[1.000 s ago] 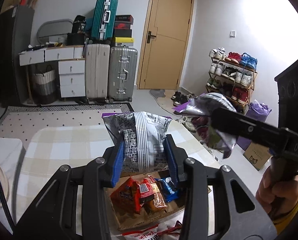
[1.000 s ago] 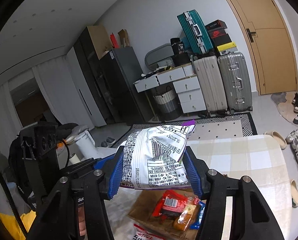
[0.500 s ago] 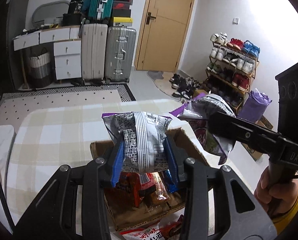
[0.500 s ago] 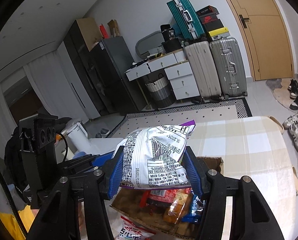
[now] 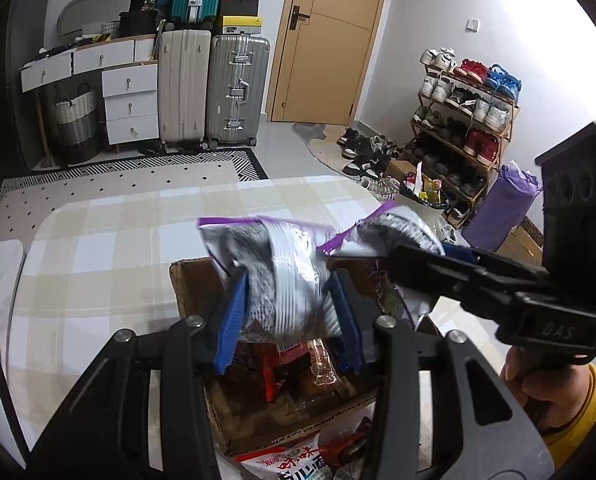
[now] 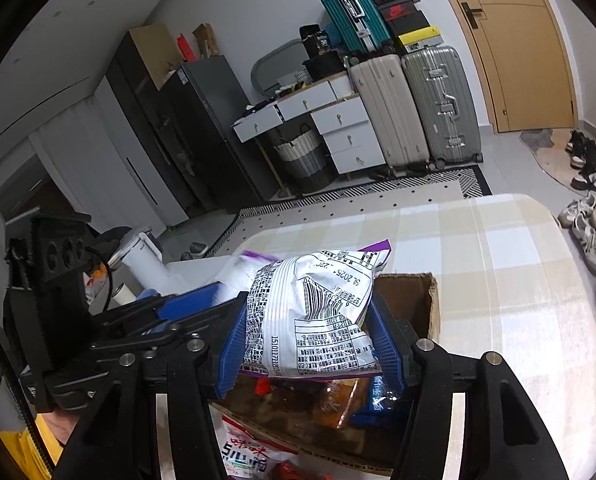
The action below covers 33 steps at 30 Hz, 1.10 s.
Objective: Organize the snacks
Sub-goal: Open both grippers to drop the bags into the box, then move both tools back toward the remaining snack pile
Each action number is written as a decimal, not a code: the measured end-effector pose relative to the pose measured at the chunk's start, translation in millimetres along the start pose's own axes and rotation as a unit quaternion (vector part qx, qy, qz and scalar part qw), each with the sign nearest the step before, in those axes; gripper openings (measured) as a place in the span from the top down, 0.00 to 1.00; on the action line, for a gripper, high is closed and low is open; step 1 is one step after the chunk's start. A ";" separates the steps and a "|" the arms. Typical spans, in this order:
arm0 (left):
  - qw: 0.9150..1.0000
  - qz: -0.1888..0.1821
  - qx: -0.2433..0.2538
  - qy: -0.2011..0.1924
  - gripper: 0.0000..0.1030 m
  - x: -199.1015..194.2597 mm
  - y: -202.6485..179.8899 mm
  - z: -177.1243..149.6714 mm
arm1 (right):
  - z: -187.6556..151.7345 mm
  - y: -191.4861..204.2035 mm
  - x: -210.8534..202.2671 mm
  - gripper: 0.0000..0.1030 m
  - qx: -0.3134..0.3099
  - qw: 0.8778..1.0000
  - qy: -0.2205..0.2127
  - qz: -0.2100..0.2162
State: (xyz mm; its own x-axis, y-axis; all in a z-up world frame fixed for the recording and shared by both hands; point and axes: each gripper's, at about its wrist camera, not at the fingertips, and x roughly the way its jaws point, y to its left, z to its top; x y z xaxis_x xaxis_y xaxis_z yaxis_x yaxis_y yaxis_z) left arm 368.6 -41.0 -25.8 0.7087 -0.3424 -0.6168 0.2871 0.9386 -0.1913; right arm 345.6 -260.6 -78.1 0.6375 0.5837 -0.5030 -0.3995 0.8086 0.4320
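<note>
Shoe rack (image 5: 468,116) only in left view; fridge (image 6: 186,128) only right.

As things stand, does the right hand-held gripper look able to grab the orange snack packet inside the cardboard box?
Probably not: the right hand-held gripper already clamps a white printed snack bag, covering the orange snack packet.

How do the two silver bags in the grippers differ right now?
The left bag is blurred, between opening jaws; the right bag is sharp and clamped. The left bag stands upright; the right bag lies tilted, barcode up. Both are silver with purple edges, over the box.
</note>
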 end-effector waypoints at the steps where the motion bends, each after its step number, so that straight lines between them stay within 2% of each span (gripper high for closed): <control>1: 1.000 0.001 0.001 -0.001 0.58 0.3 1.0 -0.3 | -0.8 -0.3 -0.2 0.44 0.000 1.000 -0.001 0.000; 12: 1.000 0.009 -0.002 -0.010 0.57 -14.0 7.4 -6.2 | -7.4 1.9 5.2 0.43 -0.005 1.000 0.012 -0.011; 17: 1.000 0.007 -0.003 -0.014 0.48 -21.3 6.0 -11.9 | -13.9 2.8 15.4 0.42 -0.009 0.999 0.034 -0.031; 25: 1.000 0.008 -0.005 -0.013 0.47 -32.6 3.9 -17.7 | -11.3 13.0 1.8 0.41 -0.020 0.999 0.016 -0.035; 33: 1.000 0.011 -0.003 -0.019 0.43 -65.5 -2.9 -30.7 | -11.0 32.3 -32.0 0.41 -0.027 0.999 -0.003 -0.024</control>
State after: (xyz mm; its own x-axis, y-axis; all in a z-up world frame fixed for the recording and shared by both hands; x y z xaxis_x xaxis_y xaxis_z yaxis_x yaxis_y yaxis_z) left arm 301.6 -20.0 -8.2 0.7395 -0.3222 -0.5910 0.2670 0.9464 -0.1817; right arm 305.0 -252.3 -56.2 0.6608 0.5443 -0.5169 -0.4032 0.8382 0.3672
